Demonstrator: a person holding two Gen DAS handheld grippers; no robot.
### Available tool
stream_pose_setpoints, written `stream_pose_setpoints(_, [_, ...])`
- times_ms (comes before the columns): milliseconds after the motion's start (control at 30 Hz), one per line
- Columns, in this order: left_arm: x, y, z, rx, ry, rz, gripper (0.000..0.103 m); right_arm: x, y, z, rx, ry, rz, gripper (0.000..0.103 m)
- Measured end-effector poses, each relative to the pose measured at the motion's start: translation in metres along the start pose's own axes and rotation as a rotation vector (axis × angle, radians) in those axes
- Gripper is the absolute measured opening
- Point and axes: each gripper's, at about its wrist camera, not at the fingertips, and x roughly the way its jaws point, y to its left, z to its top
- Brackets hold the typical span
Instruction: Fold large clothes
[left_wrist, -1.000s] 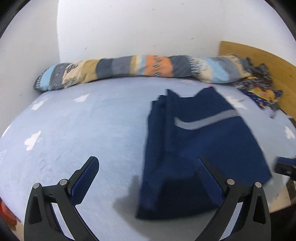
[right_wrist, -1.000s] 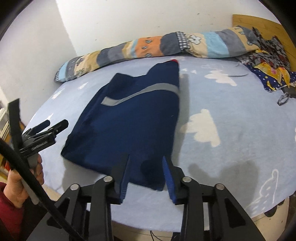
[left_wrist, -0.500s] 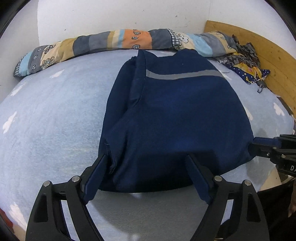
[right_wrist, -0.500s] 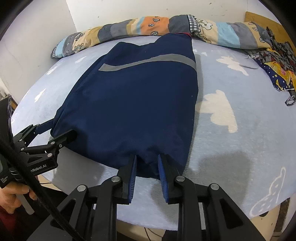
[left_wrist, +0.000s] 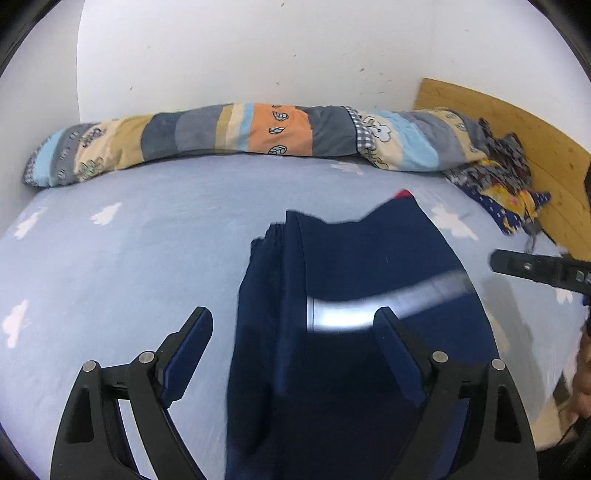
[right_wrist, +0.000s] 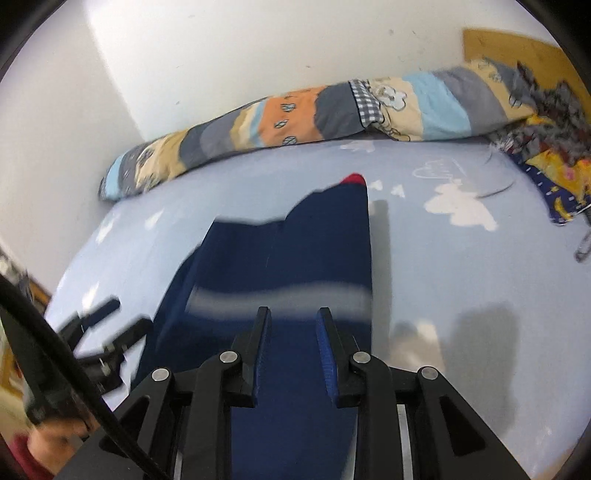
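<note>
**Left wrist view.** The navy garment (left_wrist: 369, 258) lies lengthwise on the blue bed sheet (left_wrist: 129, 258). Its collar end, with a red tab (left_wrist: 404, 192), points toward the patchwork bolster (left_wrist: 280, 129) but stops well short of it. The side farther from the headboard is already turned in, and the stacked edges show as a narrow band. A grey stripe (left_wrist: 424, 291) crosses the body on the side away from the bolster. My left gripper (left_wrist: 291, 317) is on the near side of the garment from the bolster. Its jaws are wide and opening. Cloth passes between them, but neither pad presses on it that I can see.

**Right wrist view.** My right gripper (right_wrist: 293, 314) is also at the end far from the bolster. Its jaws are set narrow, with navy cloth filling the gap and running back under the fingers. I judge that it is pinching the hem. The garment edge beside it casts a shadow on the sheet, so that end looks lifted.

**Progress.** The lengthwise fold is done. The crosswise fold, hem toward the bolster, is in hand but not laid down. With only one hem corner held, it could go down skewed. The loose clothes heap (left_wrist: 509, 184) at the bolster's headboard end is untouched.
</note>
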Motion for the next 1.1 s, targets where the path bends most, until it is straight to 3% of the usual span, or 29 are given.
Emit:
stream_pose_setpoints(100, [0.038,0.000,0.016,-0.018,0.041,0.012,0.088,0.043,-0.013,0.030,0.066,0.021,0.025,0.028])
stream_pose_setpoints(200, [0.069,0.002,0.023,-0.030,0.089,0.005,0.088,0.077,-0.025,0.042,0.155,0.063,0.116,0.028])
stream_pose_setpoints(267, [0.087,0.006,0.023,-0.034,0.120,0.037,0.088,0.091,-0.031,0.043,0.193,0.086,0.124,0.028])
stream_pose_setpoints(333, [0.102,0.012,0.020,-0.052,0.160,0.056,0.088,0.110,-0.039,0.039,0.236,0.133,0.111,0.023])
stream_pose_setpoints(400, [0.114,0.021,0.014,-0.103,0.199,0.013,0.088,0.123,-0.046,0.032,0.247,0.161,0.092,0.011])
stream_pose_setpoints(467, [0.112,0.026,0.014,-0.136,0.198,-0.002,0.089,0.127,-0.051,0.029,0.257,0.165,0.090,0.007])
stream_pose_setpoints(533, [0.100,0.024,0.014,-0.120,0.161,0.019,0.089,0.118,-0.049,0.031,0.263,0.157,0.109,0.010])
stream_pose_setpoints(633, [0.071,0.018,0.015,-0.089,0.094,0.026,0.089,0.093,-0.039,0.030,0.221,0.144,0.117,0.030])
stream_pose_setpoints(667, [0.058,0.015,0.013,-0.080,0.071,0.032,0.089,0.081,-0.033,0.028,0.193,0.129,0.107,0.037])
stream_pose_setpoints(867, [-0.002,0.000,-0.020,-0.055,-0.004,0.053,0.096,0.023,-0.002,-0.001,0.031,0.052,-0.002,0.055])
stream_pose_setpoints(967, [-0.021,-0.009,-0.051,-0.057,0.002,0.066,0.096,0.008,0.004,-0.034,0.044,0.076,-0.012,0.056])
stream_pose_setpoints(1100, [-0.043,-0.022,-0.091,-0.051,0.026,0.076,0.096,-0.029,0.016,-0.081,0.056,0.056,0.037,0.056])
